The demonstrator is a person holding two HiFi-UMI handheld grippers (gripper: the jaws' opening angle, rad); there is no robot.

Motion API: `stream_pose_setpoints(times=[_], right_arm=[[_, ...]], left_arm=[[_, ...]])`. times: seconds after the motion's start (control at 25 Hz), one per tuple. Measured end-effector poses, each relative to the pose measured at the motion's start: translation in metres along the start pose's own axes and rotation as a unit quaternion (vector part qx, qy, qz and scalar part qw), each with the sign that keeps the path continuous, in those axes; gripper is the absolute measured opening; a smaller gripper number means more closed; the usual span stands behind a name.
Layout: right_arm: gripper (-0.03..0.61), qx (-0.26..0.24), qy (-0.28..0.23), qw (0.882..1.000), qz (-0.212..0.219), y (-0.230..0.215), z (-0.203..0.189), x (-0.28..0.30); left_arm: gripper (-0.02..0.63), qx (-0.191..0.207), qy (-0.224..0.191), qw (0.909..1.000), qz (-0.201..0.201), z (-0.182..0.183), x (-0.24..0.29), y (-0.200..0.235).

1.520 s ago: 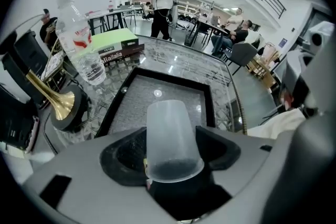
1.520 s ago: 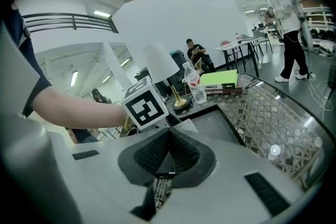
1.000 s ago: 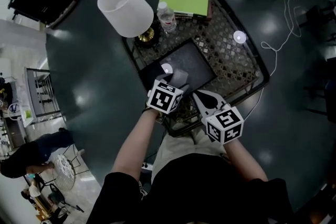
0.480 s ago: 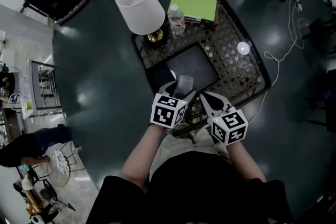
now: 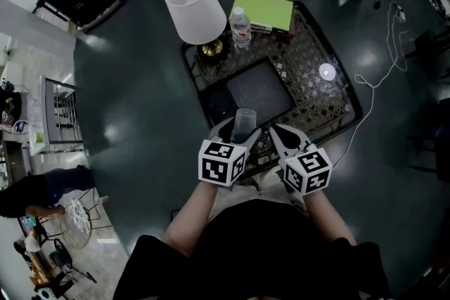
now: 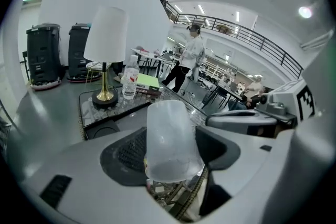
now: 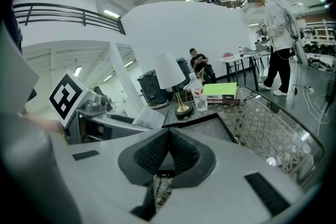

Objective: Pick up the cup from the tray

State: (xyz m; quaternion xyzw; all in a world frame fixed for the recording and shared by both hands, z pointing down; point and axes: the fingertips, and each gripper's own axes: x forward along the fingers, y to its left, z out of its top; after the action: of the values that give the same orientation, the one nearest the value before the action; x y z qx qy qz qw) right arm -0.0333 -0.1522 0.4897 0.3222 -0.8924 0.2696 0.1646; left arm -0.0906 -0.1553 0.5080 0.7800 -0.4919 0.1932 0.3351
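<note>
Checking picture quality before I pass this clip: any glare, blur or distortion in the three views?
Head view: dim, strongly fisheye, light patches glaring on the floor, lampshade nearly blown out. Left gripper view: dark round vignette, translucent cup looks soft, close to the lens. Right gripper view: bright, fairly sharp, railing bowed near the edge.

The cup [image 6: 170, 141] is a frosted, see-through plastic one, pinched between the two jaws of my left claw [image 5: 240, 130], with its narrower closed end pointing away from me and its wider end nearer my claw's body. The tray [image 5: 261, 86] is dark, square and shallow-rimmed. It lies flat just beyond my claw's tips, with the cup over its near edge.
</note>
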Motion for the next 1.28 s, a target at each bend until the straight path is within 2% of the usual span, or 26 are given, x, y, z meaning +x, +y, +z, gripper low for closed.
stream_pose_setpoints(times=[0.6, 0.96, 1.28], right_arm=[[0.011, -0.028, -0.011, 1.0, -0.001, 0.018, -0.002, -0.014], [0.011, -0.037, -0.013, 0.999, -0.004, 0.022, -0.002, -0.015], [0.011, -0.041, -0.01, 0.999, -0.005, 0.023, -0.002, -0.014]], left_arm=[[0.296, -0.045, -0.059, 0.9972, 0.005, -0.002, -0.039, -0.006], [0.296, -0.045, -0.055, 0.9972, 0.021, -0.01, -0.043, 0.006], [0.296, -0.038, -0.053, 0.9977, 0.019, -0.008, -0.04, 0.004]])
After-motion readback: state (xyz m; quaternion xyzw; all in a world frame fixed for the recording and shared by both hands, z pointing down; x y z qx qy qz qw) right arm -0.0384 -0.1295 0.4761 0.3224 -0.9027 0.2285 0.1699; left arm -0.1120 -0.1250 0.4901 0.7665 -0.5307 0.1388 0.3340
